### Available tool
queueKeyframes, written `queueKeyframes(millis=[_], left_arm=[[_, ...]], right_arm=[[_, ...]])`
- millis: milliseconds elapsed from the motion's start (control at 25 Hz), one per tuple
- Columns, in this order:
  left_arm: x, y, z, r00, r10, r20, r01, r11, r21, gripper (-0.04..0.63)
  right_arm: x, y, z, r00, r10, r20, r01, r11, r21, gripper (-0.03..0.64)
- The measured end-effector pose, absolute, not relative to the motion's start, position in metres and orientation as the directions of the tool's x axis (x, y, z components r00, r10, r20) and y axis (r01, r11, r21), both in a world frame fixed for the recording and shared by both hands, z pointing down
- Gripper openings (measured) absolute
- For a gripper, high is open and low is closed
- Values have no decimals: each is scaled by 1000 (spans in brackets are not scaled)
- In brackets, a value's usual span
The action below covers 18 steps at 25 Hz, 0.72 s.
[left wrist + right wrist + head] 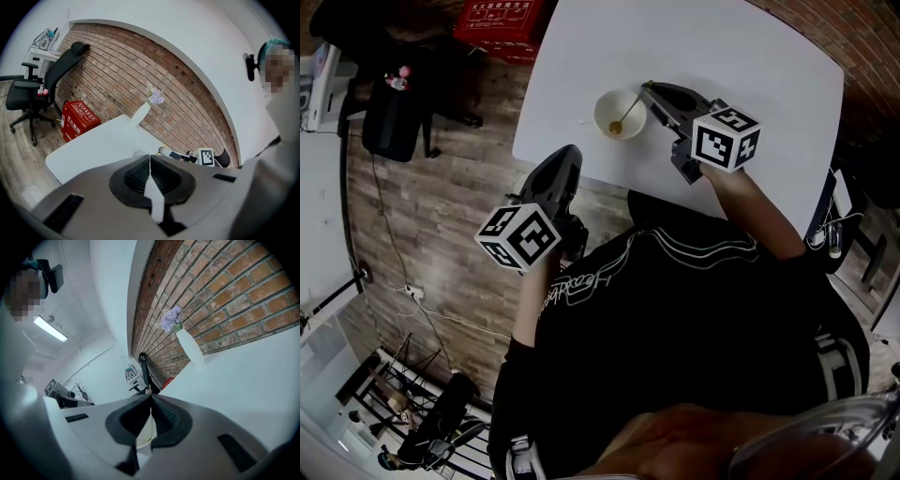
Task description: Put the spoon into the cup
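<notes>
We see the right gripper (pixel 649 87) clenched on the handle end of the spoon (pixel 628 112), which slants down-left from it with its bowl end inside the cup (pixel 602 103), upper centre on the white surface (pixel 750 56). The left gripper (pixel 567 157), closed on nothing, sits lower left and farther off, so we judge that letting go falls to the right one.

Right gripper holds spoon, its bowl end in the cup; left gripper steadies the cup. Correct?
No. The left gripper isn't on the cup: head view shows it apart from it, by the table's near edge. The right gripper does hold the spoon, bowl end in the cup.
</notes>
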<state>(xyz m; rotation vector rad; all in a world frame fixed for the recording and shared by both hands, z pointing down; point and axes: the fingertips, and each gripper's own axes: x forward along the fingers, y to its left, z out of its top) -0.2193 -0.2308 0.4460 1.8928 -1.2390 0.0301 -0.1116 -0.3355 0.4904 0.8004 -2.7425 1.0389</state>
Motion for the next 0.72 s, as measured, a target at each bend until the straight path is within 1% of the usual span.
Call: queueKeyframes(millis=[160, 720], left_arm=[[-210, -226, 444, 505, -739, 446, -762, -140, 632, 7], [-213, -223, 450, 516, -731, 446, -755, -142, 640, 7]], right_arm=[[-103, -331, 490, -859, -433, 273, -504, 626, -595, 0], [-101, -335, 501, -850, -442, 287, -518, 599, -610, 2]])
